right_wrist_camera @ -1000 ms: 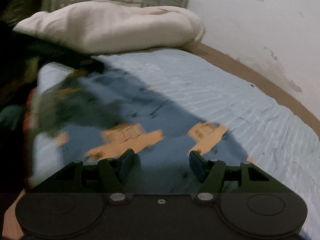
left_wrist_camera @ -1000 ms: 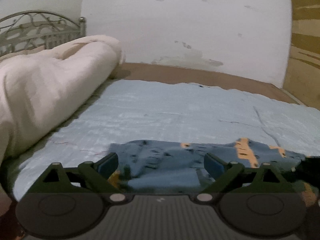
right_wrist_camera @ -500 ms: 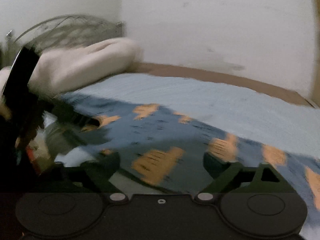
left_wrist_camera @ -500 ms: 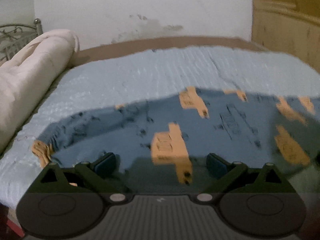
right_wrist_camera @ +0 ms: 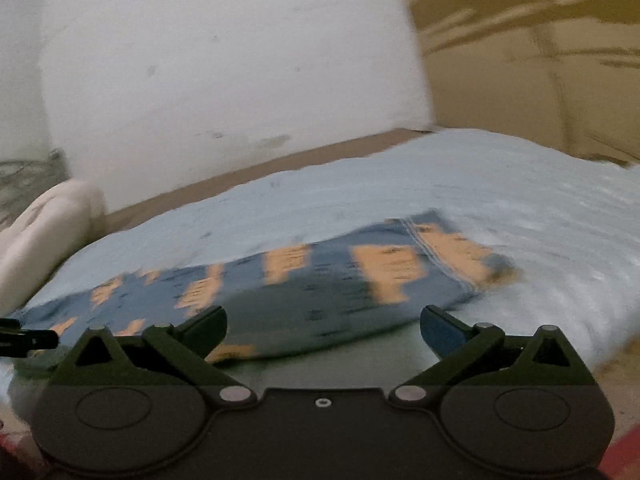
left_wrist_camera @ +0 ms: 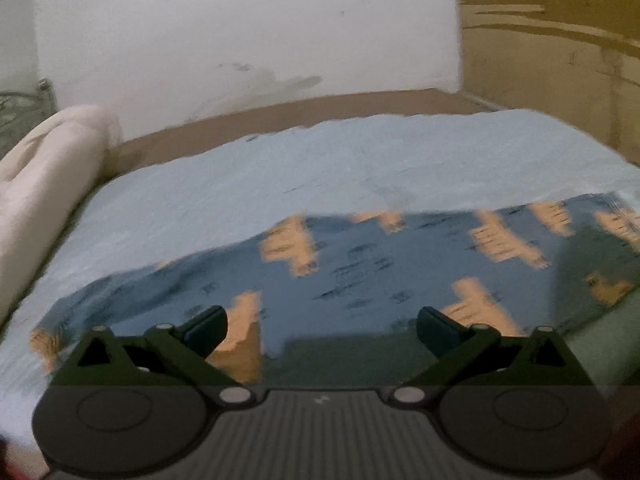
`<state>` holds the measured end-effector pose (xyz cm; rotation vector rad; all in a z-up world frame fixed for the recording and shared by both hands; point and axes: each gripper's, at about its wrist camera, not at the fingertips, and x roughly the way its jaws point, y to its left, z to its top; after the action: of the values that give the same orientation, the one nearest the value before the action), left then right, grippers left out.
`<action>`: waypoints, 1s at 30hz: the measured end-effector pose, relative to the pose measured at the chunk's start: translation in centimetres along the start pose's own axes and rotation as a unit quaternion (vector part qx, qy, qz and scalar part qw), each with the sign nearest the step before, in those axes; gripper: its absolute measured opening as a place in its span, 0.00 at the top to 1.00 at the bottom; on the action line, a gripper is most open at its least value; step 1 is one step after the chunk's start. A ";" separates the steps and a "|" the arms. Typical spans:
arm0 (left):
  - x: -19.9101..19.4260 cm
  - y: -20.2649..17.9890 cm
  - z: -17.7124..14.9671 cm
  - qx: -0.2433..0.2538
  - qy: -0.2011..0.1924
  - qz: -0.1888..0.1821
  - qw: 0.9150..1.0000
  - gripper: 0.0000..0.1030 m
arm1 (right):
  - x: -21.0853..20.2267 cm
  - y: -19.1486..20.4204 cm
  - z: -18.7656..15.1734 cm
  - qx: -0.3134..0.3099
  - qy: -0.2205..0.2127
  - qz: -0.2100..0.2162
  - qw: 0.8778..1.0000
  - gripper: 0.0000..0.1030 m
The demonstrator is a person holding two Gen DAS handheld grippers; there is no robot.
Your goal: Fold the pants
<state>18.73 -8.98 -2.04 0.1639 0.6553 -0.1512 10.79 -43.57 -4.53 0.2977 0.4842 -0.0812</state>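
Observation:
Blue pants [left_wrist_camera: 360, 272] with orange truck prints lie flat and lengthwise near the bed's front edge. In the right wrist view the pants [right_wrist_camera: 320, 280] end in a stitched hem [right_wrist_camera: 452, 248] at the right. My left gripper [left_wrist_camera: 320, 322] hovers just short of the pants' near edge, its jaws opening, wide apart with nothing between them. My right gripper [right_wrist_camera: 322, 320] sits low before the hem end, its jaws also opening and wide, with no cloth between the fingers. Both views are blurred by motion.
A light blue cover [left_wrist_camera: 320, 168] spreads over the bed behind the pants. A rolled cream duvet [left_wrist_camera: 44, 168] lies along the left side by a metal bed head [left_wrist_camera: 20, 100]. A white wall stands behind, with wooden panelling [left_wrist_camera: 560, 40] at the right.
Both views have swept rightwards along the pants. The right gripper's jaws have widened a lot and its view has rolled level. The left gripper's jaws opened slightly.

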 end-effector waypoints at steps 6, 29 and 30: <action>2.2 -5.6 1.6 0.009 -0.008 -0.084 0.996 0.01 | 0.5 -4.0 0.8 0.045 0.009 0.000 0.999 0.01; 6.0 -10.2 2.9 0.001 0.047 -0.168 0.985 0.01 | 2.9 -6.4 1.9 0.141 -0.001 -0.007 0.990 0.35; 6.0 -10.4 3.2 -0.006 0.051 -0.194 0.980 0.01 | 3.0 -6.4 1.9 0.139 -0.002 -0.010 0.990 0.40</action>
<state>23.39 -20.26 -4.30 0.0306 0.7864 -0.5164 13.31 -50.30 -6.04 0.5663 0.4714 -0.1707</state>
